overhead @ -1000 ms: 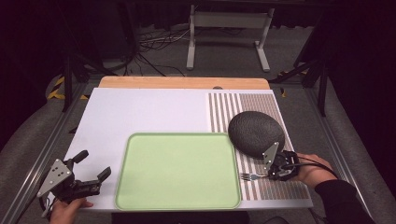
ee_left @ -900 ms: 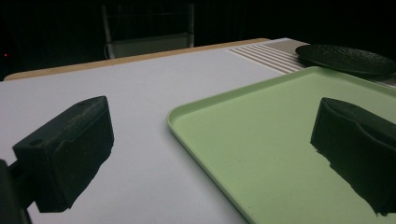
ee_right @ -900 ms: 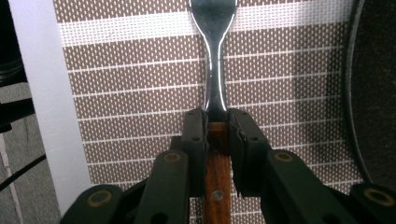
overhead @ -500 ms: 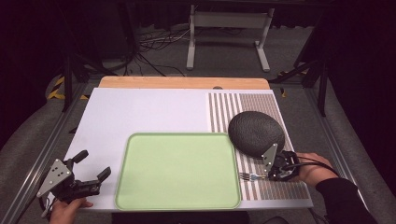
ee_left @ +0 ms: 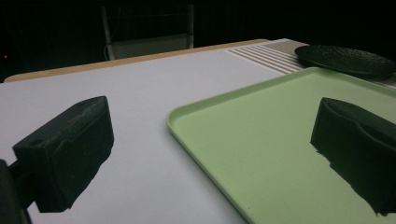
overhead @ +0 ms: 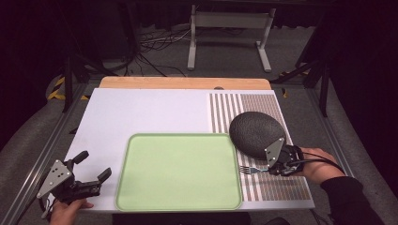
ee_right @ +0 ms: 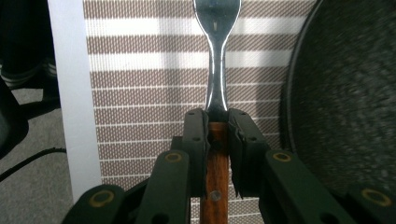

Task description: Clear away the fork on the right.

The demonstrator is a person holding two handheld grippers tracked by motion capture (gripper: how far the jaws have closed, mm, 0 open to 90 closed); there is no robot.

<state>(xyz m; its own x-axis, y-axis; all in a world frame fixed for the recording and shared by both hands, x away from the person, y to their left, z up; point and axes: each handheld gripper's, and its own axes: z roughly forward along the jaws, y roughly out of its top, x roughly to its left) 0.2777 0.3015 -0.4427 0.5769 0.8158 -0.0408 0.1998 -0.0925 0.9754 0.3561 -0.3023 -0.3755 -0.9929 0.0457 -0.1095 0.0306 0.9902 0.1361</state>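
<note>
Down at the near edge, the left gripper [overhead: 92, 167] sits over the table's front-left corner, held by a hand [overhead: 66, 212] coming in from the bottom. Its jaws stand wide apart w/ nothing between them; in the left gripper view one jaw hangs over the white table top [ee_left: 116, 93], the other over the near-left corner of the green tray [ee_left: 261, 140].

The right gripper [overhead: 268, 168] is at the front-right, held by the person's right hand [overhead: 319, 165] w/ a dark sleeve behind it. Its jaws are closed tight on a fork [overhead: 251, 169]: the right gripper view shows the pads clamped on the wooden handle right where the metal neck [ee_right: 217, 79] starts. Fork lies low over the striped placemat [overhead: 281, 187], tines pointing toward the tray's right edge, just short of it. Can't tell if the tines touch the mat.

Mid-table: the green tray [overhead: 178, 171] is flat, bare inside, front rim near the table edge. Just beyond the right gripper, a dark textured plate [overhead: 256, 133] rests on the placemat, its left rim close to the tray's far-right corner; whether they touch is unclear.

Farther back, a bare wooden strip [overhead: 185, 83] runs along the table's far edge. Behind that, floor w/ cables [overhead: 150, 47] and a grey metal stand [overhead: 230, 28].
</note>
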